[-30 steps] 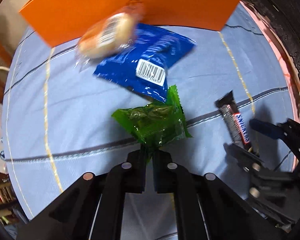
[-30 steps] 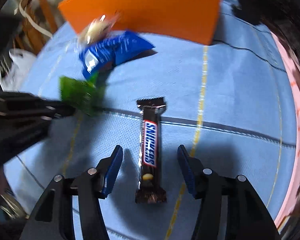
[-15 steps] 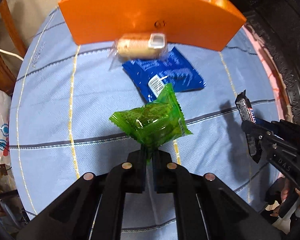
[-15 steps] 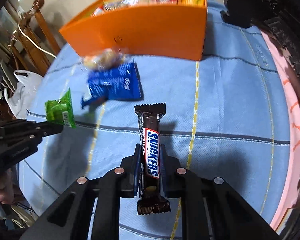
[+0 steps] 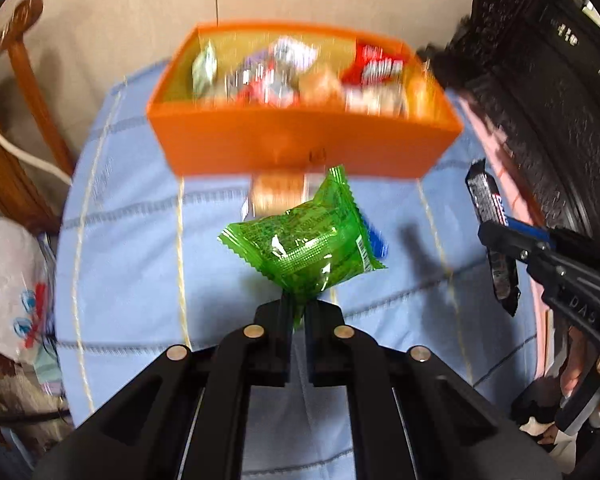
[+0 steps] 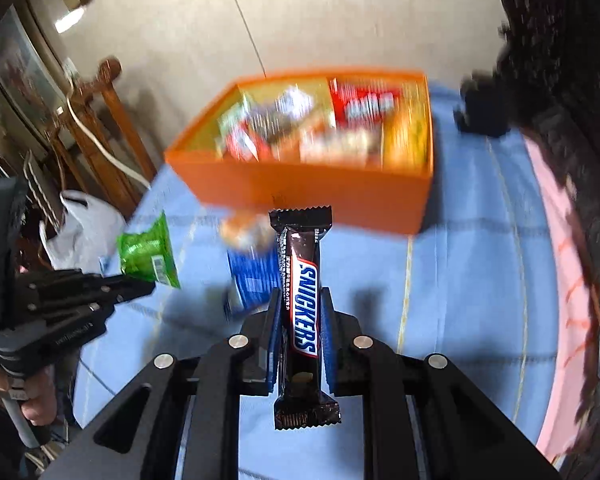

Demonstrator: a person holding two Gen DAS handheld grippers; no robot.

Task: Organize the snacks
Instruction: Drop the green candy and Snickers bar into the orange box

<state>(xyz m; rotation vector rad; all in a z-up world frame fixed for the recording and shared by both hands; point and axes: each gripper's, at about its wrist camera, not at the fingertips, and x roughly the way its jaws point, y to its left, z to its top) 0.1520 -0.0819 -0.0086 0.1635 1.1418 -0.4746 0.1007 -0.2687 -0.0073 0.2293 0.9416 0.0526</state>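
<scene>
Blue tablecloth [image 5: 132, 264] below; left gripper [image 5: 299, 308] jaws pinch green packet [image 5: 306, 240], right gripper [image 6: 300, 312] jaws clamp Snickers bar [image 6: 302, 304].

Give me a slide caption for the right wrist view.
Right claw grips brown Snickers bar before orange snack-filled plastic bin.

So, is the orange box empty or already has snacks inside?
Not empty. The orange box already holds many wrapped snacks, covering most of its inside. They are blurred, so the kinds cannot be told.

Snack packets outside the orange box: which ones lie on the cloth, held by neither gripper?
The blue packet and the pale clear-wrapped snack just before the orange box; the green packet and Snickers bar are gripped.
</scene>
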